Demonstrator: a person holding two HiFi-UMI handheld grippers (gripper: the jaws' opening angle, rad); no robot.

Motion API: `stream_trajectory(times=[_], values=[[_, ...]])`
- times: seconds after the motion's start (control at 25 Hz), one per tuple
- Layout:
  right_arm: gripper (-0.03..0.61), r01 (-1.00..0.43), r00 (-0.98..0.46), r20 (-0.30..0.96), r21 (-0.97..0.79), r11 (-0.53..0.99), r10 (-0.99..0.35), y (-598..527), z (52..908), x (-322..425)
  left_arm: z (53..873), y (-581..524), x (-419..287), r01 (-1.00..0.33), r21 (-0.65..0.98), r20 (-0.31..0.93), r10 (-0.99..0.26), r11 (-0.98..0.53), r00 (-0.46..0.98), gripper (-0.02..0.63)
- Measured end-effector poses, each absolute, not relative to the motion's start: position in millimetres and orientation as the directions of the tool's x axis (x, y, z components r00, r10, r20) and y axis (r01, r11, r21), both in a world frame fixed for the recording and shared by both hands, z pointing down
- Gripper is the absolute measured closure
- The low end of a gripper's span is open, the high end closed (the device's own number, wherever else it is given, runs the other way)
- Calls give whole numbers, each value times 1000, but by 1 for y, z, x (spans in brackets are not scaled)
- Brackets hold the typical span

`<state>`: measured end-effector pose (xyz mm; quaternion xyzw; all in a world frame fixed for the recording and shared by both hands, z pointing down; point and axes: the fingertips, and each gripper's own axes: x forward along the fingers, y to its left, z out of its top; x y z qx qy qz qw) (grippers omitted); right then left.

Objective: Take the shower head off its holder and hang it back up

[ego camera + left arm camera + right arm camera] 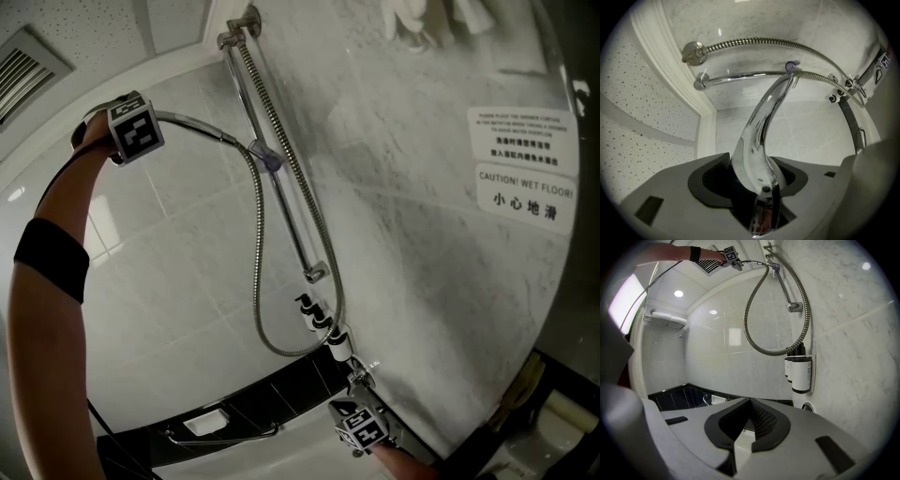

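My left gripper (157, 118) is raised high at the upper left, shut on the chrome shower head handle (202, 125). In the left gripper view the curved handle (761, 122) runs from between the jaws of the left gripper (759, 185) up to the bluish holder (790, 67) on the slide rail (740, 75). The handle's hose end meets the holder (268, 157); I cannot tell whether it sits in it. The metal hose (258, 281) hangs in a long loop below. My right gripper (359, 422) is low by the wall, and in its own view the right gripper (745, 423) is shut and empty.
Dark dispenser bottles (800, 373) are fixed to the marble wall beside the hose loop (750, 329). A wet-floor sign (525, 192) hangs on the right wall. A towel shelf (665, 319) is at the far left. A grab bar (225, 433) runs along the dark ledge below.
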<state>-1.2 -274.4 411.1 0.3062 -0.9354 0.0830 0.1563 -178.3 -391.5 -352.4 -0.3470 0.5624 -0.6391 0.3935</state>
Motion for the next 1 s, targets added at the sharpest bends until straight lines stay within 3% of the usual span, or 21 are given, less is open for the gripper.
stream_trajectory(times=[1.0], values=[[561, -603, -765, 347, -87, 793, -543, -276, 422, 9, -329, -431, -140, 204, -972, 26, -911, -119, -412, 351]])
